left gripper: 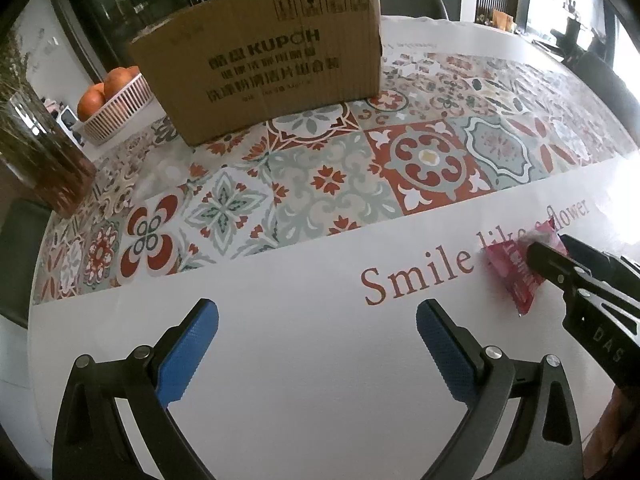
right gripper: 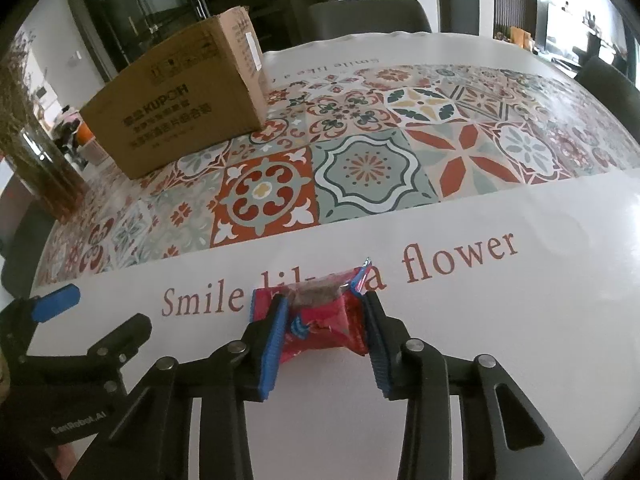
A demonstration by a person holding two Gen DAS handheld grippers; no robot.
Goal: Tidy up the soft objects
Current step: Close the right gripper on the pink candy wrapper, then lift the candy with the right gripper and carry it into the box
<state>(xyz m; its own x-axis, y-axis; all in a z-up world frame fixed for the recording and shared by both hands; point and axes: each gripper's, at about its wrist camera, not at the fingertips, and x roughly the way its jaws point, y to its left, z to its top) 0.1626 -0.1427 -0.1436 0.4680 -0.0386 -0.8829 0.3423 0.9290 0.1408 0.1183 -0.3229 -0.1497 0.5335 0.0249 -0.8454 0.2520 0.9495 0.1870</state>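
**Two grippers, one red snack packet**

Nearest: right gripper [right gripper: 326, 322] clamped on red snack packet [right gripper: 320, 320], resting on tablecloth [right gripper: 480, 320] over "Smile like a flower". Left gripper [left gripper: 316, 340] wide apart, empty. Farther back: cardboard box [left gripper: 264, 64].

Fruit basket [left gripper: 116, 110] (oranges), glass vase [left gripper: 38, 156]

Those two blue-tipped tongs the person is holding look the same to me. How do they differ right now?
The right tongs are closed in on a red snack packet, blue pads pressing both its sides; the left tongs stand wide open with nothing between them. The right tongs sit over the "Smile like a flower" lettering; the left tongs hang over bare white tablecloth. Both share black arms, blue ribbed pads and a downward tilt.
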